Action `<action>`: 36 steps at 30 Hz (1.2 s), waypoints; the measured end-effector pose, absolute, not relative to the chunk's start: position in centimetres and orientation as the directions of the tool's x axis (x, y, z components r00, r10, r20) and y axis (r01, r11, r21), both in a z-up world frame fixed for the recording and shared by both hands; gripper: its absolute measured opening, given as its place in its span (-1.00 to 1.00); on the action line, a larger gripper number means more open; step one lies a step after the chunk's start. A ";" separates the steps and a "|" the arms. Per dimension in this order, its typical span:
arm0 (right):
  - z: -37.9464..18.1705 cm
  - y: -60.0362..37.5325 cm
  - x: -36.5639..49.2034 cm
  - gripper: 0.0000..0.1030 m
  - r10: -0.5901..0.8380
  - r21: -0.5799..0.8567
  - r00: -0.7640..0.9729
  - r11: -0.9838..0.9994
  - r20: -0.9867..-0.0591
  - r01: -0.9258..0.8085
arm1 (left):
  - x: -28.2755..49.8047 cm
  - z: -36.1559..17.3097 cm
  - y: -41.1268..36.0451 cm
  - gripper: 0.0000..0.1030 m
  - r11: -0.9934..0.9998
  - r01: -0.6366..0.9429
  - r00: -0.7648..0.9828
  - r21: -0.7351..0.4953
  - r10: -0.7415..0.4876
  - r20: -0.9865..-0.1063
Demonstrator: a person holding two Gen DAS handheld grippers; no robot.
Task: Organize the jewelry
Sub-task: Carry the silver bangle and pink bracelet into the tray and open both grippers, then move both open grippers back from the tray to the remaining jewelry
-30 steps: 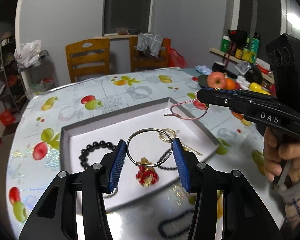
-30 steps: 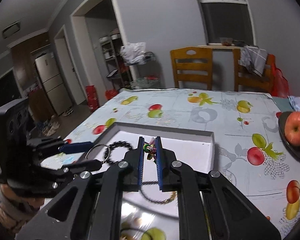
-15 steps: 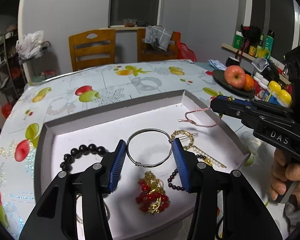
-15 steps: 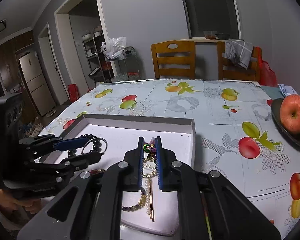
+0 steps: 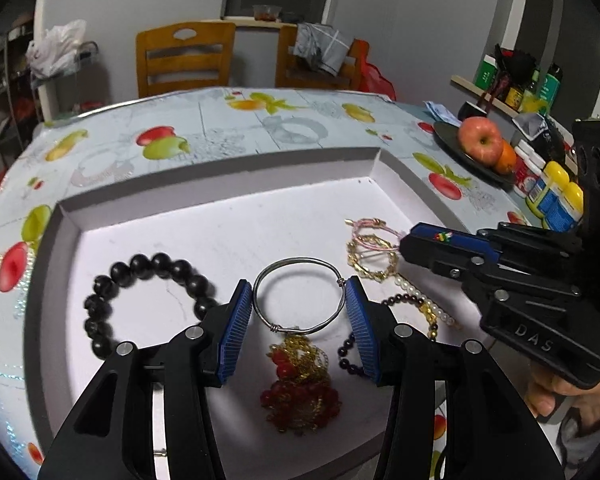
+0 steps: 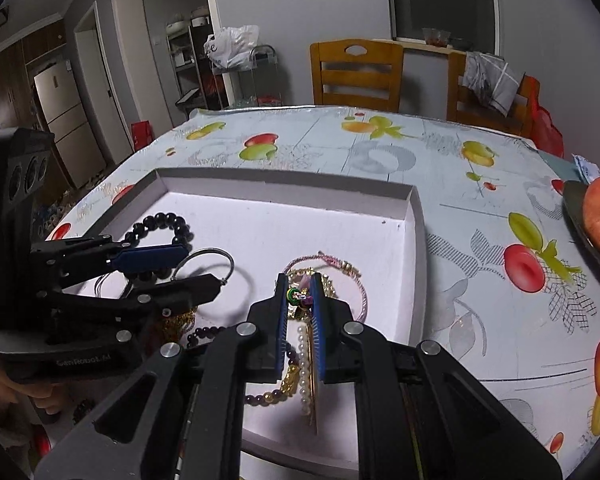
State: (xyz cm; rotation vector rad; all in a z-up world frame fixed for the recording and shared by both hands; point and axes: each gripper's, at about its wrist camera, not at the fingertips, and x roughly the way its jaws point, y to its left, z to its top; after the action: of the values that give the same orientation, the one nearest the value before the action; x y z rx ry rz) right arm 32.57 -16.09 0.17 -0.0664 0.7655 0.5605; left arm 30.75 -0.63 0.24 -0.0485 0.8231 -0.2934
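Observation:
My left gripper [image 5: 299, 294] is shut on a silver wire bangle [image 5: 299, 268] and holds it just above the white tray [image 5: 220, 196]. My right gripper [image 6: 299, 284] is shut on a pink cord bracelet [image 6: 342, 266] by its coloured beads, low over the tray's right side; it also shows in the left wrist view [image 5: 374, 229]. In the tray lie a black bead bracelet [image 5: 140, 264], a red and gold piece [image 5: 300, 388], a gold chain ring [image 5: 370, 256], a dark purple bead bracelet [image 5: 404, 301] and a pearl strand [image 6: 303, 364].
The tray sits on a table with a fruit-print cloth [image 6: 480, 216]. A dark plate with an apple [image 5: 480, 140] and small bottles [image 5: 556, 196] stand at the right. Two wooden chairs [image 5: 184, 60] stand behind the table.
Both grippers have come down and forward over the tray. The pink cord bracelet, earlier hanging above the tray's rim, now lies partly on the gold ring inside the tray.

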 end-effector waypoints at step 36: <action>2.3 -19.0 31.6 0.78 0.466 0.182 0.686 0.876 -0.558 -0.447 | 24.9 4.4 3.2 0.84 0.989 0.110 0.777 -0.095 -0.145 -0.613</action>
State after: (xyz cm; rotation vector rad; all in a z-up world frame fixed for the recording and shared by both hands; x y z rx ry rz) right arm 31.57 -18.96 2.26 0.0322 0.6338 0.5114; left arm 24.94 3.21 4.44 -0.0545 0.6668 -0.1383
